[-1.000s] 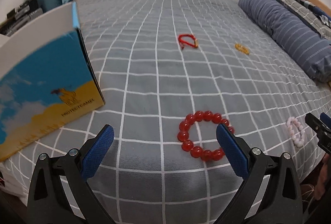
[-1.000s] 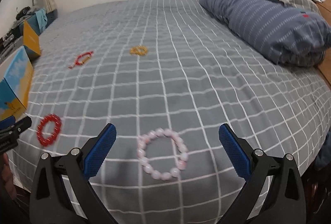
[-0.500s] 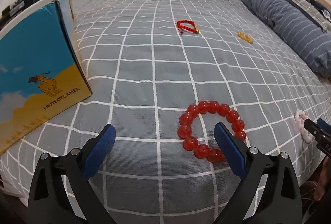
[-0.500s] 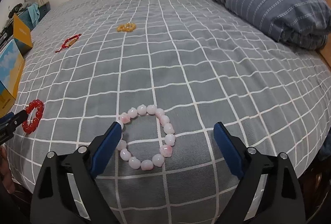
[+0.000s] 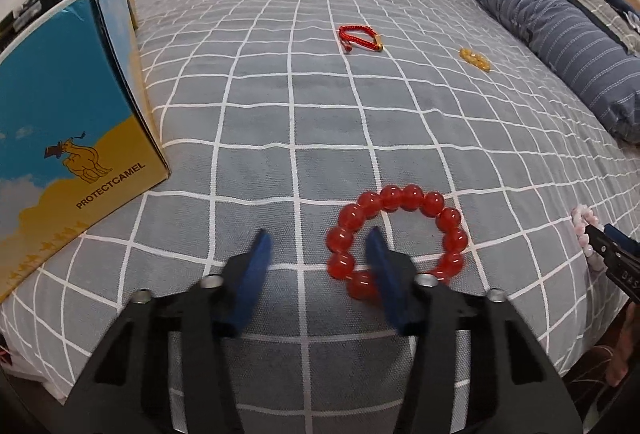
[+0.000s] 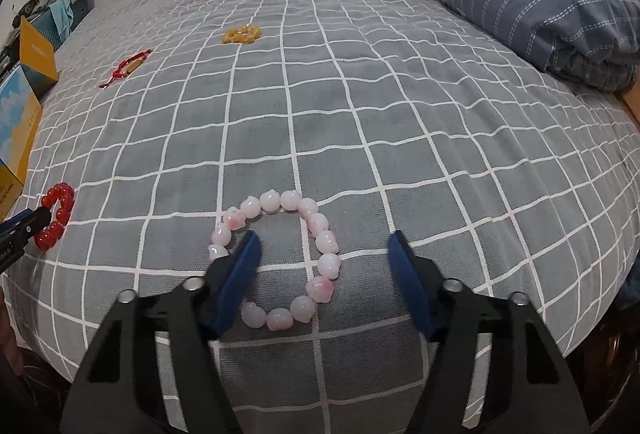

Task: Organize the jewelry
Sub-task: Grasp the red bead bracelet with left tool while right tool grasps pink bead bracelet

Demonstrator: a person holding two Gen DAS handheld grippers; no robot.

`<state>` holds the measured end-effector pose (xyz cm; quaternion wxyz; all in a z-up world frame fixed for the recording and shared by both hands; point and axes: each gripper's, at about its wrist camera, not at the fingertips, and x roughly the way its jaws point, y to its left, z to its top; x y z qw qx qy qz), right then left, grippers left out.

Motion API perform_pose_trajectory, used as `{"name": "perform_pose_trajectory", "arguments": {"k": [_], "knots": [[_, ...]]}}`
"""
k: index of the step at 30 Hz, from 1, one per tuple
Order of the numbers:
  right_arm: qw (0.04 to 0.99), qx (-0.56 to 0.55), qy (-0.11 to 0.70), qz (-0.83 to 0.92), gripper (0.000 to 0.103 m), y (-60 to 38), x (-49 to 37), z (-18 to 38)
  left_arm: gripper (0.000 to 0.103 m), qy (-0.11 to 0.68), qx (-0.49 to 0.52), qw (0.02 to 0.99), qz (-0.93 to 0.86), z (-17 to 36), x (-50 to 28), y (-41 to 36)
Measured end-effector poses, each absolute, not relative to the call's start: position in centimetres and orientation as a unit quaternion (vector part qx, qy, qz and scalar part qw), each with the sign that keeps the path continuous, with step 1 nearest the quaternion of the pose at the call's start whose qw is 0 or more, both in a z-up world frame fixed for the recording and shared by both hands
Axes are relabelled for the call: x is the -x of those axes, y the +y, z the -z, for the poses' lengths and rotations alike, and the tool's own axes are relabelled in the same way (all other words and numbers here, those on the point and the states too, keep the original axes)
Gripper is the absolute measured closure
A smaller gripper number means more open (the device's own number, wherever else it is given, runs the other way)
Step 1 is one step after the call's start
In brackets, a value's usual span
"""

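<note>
two closing claws, left claw [image 5: 318, 240] astride red bracelet's [image 5: 396, 238] near-left beads

Left gripper [image 5: 318, 266]: two black, flat-sided arms, each with a slotted cut-out near the base. Fingers [image 5: 251, 284] are faced with long, narrow blue pads tapering to a point. Two silver round-head screws sit on each arm behind the pad.

Right gripper [image 6: 324, 268]: same build, with black arms, blue pads and paired silver screws. Seen side-on in the left view, its black body carries small white lettering, too small to read.
</note>
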<state>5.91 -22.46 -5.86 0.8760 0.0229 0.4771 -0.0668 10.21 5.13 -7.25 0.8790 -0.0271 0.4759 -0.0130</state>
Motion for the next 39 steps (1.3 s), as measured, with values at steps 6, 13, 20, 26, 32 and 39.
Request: {"name": "perform_pose_trajectory", "arguments": {"k": [6,13,20,26,32,39], "knots": [[0.874,-0.021,0.479,0.077,0.087,-22.5,-6.3,5.9,0.087,0.479,0.043,0.877,0.015,6.9,-10.3,5.7],[0.878,-0.035,0.472,0.066,0.093,-22.6,-6.2,5.2,0.090,0.473,0.040,0.880,0.019,6.0,-9.9,5.6],[0.889,-0.040,0.452,0.062,0.093,-22.4,-5.7,3.7,0.090,0.460,0.042,0.886,0.030,4.3,-9.2,5.2],[0.897,-0.041,0.436,0.054,0.093,-21.8,-5.5,2.2,0.090,0.453,0.041,0.890,0.036,3.1,-8.6,5.0],[0.906,-0.051,0.418,0.048,0.093,-21.4,-5.3,0.5,0.090,0.442,0.044,0.895,0.040,1.8,-8.6,5.0],[0.908,-0.050,0.413,0.050,0.093,-21.2,-5.9,-0.7,0.090,0.433,0.040,0.900,0.041,0.6,-8.7,5.0]]}}
